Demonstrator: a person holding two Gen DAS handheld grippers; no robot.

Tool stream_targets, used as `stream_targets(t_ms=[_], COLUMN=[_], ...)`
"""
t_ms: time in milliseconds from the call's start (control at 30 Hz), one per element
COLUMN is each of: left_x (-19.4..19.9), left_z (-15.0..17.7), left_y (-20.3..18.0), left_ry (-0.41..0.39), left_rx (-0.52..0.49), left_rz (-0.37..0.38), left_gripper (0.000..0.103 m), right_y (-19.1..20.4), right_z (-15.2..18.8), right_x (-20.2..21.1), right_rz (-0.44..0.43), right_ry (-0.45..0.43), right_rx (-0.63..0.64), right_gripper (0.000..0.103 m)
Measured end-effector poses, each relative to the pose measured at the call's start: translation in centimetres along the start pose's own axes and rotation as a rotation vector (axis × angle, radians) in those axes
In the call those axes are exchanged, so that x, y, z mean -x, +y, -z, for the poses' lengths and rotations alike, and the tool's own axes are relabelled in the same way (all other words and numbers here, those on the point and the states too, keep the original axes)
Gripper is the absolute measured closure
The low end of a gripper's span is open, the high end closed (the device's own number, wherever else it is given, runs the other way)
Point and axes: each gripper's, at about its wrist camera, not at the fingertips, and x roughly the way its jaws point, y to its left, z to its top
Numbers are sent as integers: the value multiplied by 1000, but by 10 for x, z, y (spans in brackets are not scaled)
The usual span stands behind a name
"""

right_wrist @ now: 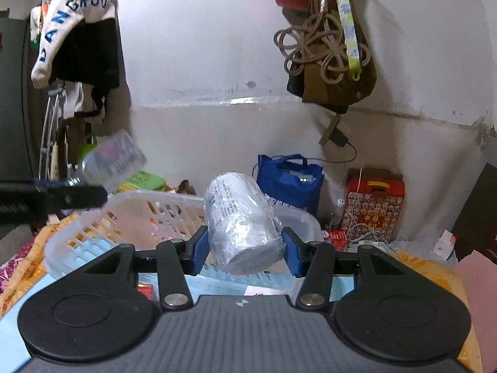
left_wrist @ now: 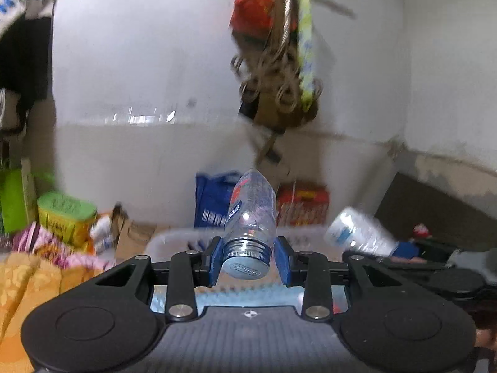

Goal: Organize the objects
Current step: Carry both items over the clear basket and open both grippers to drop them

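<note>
My left gripper [left_wrist: 248, 256] is shut on a clear plastic bottle [left_wrist: 253, 214] with a silver screw cap, gripped at the neck and held in the air, its base pointing away. The same bottle [right_wrist: 113, 161] shows blurred at the left of the right wrist view. My right gripper [right_wrist: 245, 250] is shut on a plastic-wrapped clear cylinder [right_wrist: 242, 220] and holds it above a white slotted basket [right_wrist: 93, 230]. That wrapped cylinder [left_wrist: 357, 231] also shows at the right of the left wrist view. The basket's rim [left_wrist: 174, 237] lies just beyond the left gripper.
A blue bag [right_wrist: 290, 180] and a red patterned box [right_wrist: 374, 205] stand against the white wall behind the basket. A green-lidded yellow tub [left_wrist: 66, 217] sits at the left. Orange and pink cloth [left_wrist: 28, 279] covers the surface. Bags and rope [right_wrist: 326, 49] hang on the wall.
</note>
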Motion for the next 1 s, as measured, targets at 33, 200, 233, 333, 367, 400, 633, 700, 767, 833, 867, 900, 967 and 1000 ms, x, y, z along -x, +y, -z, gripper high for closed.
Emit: stream_targets(t_ms=[33,200,233,333,367,400,633,700,767,833,867,900,967,1000], left_x=[-5,-17,-20,-18,-19,-23,-1,11,21,31,35,39,47,51], left_z=[3,12,12,16,17,15,21,21,23,29,31,35,43,45], left_y=[1,3,3,-1,-3,-3,-3,-3,-6,-12,-16,-19,-25,-28], left_ry=[15,43,42,37,40,45,-32,-57,-76,-99,-105,-114,-131,-139], left_rx=[-2,-14,-21,-45,-54,-62,-84,-67,-71,-91,-104,-121,-138,-143], left_rz=[-7,-35,-35,-38,-37,-37,-55,-31,-18,-13,-13,-11,-6,-2], left_gripper=[63,65,65,65,65,64,24,23,21,18,18,18,18,18], right_y=[0,1,2,4,5,6,-3,-9,-12,-14,-14,-10,-7,-5], right_z=[2,7,7,4,4,3,11,15,21,25,28,29,33,33], right_x=[-3,-13,-14,-14,-14,-17,21,34,47,57,65,68,77,78], right_rz=[-5,-16,-12,-34,-42,-52,-40,-62,-85,-92,-90,-84,-64,-55], right_ry=[8,28,28,27,30,41,-102,-109,-118,-130,-146,-161,-191,-200], right_rx=[-2,0,9,15,22,30,-35,-82,-110,-117,-114,-104,-74,-61], right_gripper=[50,50,50,49,47,37,0,0,0,0,0,0,0,0])
